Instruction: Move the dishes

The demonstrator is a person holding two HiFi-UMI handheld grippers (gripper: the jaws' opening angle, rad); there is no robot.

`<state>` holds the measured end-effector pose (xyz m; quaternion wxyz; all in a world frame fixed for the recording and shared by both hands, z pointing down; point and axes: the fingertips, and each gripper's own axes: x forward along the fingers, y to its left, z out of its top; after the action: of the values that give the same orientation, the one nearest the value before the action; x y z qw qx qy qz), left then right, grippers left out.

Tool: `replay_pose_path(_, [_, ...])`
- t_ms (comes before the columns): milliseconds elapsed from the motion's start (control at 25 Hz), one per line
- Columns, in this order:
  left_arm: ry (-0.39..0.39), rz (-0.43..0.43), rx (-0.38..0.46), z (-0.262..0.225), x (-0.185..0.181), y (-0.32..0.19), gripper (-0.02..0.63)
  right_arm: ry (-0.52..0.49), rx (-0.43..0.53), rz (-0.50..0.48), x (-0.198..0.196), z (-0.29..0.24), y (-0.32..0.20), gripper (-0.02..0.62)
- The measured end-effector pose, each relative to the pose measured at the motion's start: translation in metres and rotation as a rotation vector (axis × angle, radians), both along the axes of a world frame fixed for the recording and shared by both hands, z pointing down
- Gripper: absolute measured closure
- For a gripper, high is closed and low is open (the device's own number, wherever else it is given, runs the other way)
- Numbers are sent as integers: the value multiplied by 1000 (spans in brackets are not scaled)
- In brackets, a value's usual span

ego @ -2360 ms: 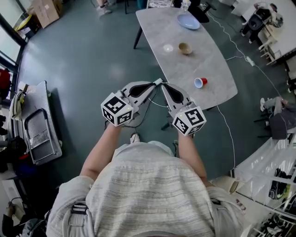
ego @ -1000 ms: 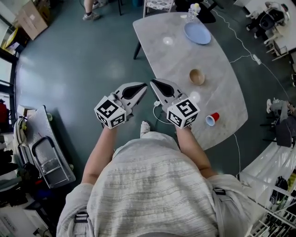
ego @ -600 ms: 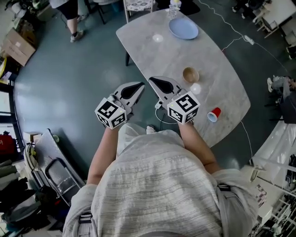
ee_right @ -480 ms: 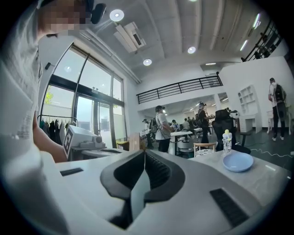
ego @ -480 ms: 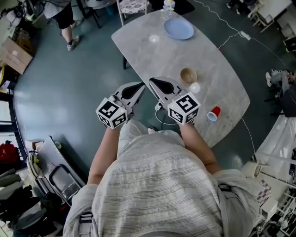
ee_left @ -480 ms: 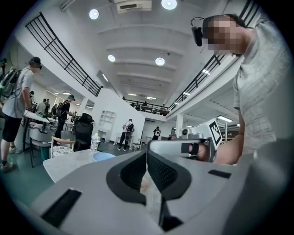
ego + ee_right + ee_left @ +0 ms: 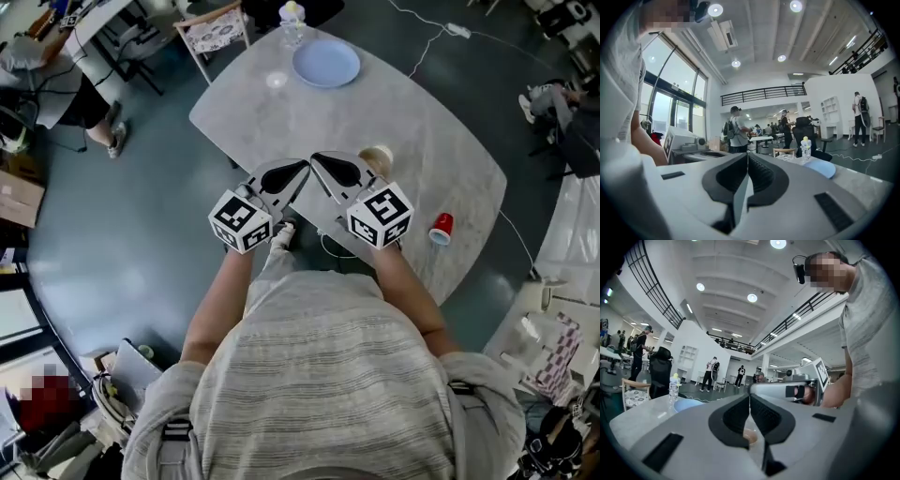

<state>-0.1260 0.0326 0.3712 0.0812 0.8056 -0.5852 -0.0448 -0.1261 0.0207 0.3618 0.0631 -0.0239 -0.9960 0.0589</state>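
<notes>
Task status: not begun, in my judgement. The pale blue round plate (image 7: 325, 64) lies at the upper centre of the frame, on the far end of the grey marble-patterned oval table (image 7: 422, 122). A small clear dish (image 7: 276, 81) sits just to its left and a clear plastic bottle (image 7: 292, 13) above it. The small light wooden bowl (image 7: 378, 156) sits at mid-frame, partly hidden behind the right gripper (image 7: 317, 161). A red plastic cup (image 7: 441, 227) stands near the table's right edge. The left gripper (image 7: 300, 171) and the right one are both closed on nothing, jaws pressed together, side by side over the table's near edge. No dish is held or touched; every transfer is outstanding, and no destination is evident.
</notes>
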Motion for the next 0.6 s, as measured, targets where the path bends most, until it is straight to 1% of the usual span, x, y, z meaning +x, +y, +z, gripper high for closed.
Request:
replay_pose_path(120, [-10, 75, -19, 6, -29, -27, 584, 13, -12, 100, -23, 4, -34, 577])
replay_pose_path(360, [-13, 213, -61, 14, -86, -94, 584, 43, -42, 319, -55, 13, -106, 576])
replay_pose_path(600, [-47, 327, -110, 41, -121, -146, 584, 59, -43, 484, -77, 27, -151, 577])
